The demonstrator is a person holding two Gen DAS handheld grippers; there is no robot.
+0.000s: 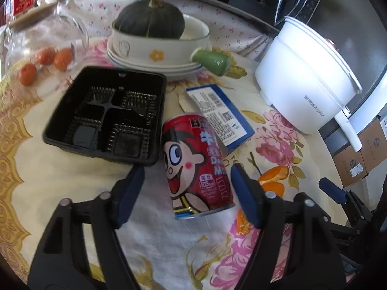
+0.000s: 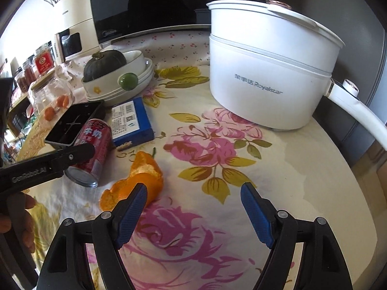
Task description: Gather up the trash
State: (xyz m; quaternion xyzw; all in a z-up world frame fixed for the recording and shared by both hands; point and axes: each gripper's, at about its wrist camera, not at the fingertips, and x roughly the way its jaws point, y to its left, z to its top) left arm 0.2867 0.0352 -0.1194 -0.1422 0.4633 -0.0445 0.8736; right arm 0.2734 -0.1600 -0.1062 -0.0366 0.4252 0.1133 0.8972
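A round table under a cream cloth printed with pink roses [image 2: 205,145] sits before a dark microwave, crowded with kitchenware. Largest is the white plastic electric pot [image 2: 261,72]; then the stacked cream bowls holding a dark green squash [image 1: 150,19]; then the trash: 1 black compartmented plastic tray [image 1: 106,113], 1 flat blue cardboard box [image 1: 217,116], 1 red cartoon-printed drink can [image 1: 198,166] lying on its side, and orange peel [image 2: 142,181]. The left gripper [image 1: 187,188] straddles the can, jaws apart, not yet gripping; closing on it looks next. The right gripper [image 2: 193,207], jaws apart and empty, hovers beside the peel.
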